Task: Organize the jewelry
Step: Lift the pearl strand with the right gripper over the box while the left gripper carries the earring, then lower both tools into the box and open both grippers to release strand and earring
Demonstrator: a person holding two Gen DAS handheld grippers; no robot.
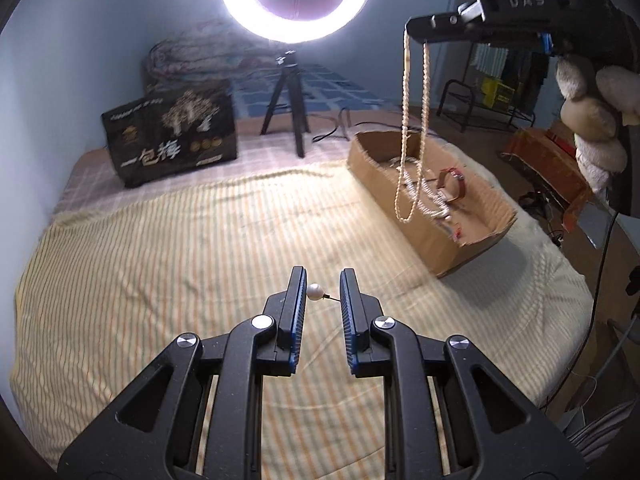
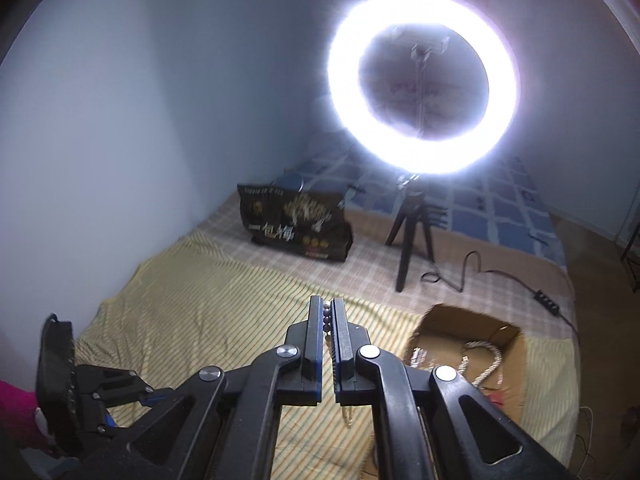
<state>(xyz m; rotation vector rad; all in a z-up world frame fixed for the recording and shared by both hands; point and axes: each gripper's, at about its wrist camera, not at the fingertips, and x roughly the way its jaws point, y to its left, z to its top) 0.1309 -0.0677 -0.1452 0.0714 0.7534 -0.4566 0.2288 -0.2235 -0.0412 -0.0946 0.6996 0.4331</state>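
Note:
My left gripper (image 1: pixel 323 280) is open low over the striped bedsheet; a pearl earring (image 1: pixel 315 291) lies between its fingers, close to the left finger. My right gripper (image 2: pixel 327 305) is shut on a pearl necklace (image 1: pixel 412 132), which hangs in a long loop over the cardboard box (image 1: pixel 408 216); the right gripper also shows high at the upper right of the left wrist view (image 1: pixel 420 26). Dark beads of the necklace (image 2: pixel 327 316) sit between the right fingers. The box (image 2: pixel 516 344) holds a twisted pale necklace (image 2: pixel 490 364) and a red bracelet (image 1: pixel 454 184).
A ring light (image 2: pixel 424 80) on a small black tripod (image 1: pixel 286 108) stands at the back of the bed, its cable (image 2: pixel 472 272) trailing right. A dark snack bag (image 1: pixel 172 136) stands at the back left. A wall runs along the left; metal racks (image 1: pixel 480 100) stand far right.

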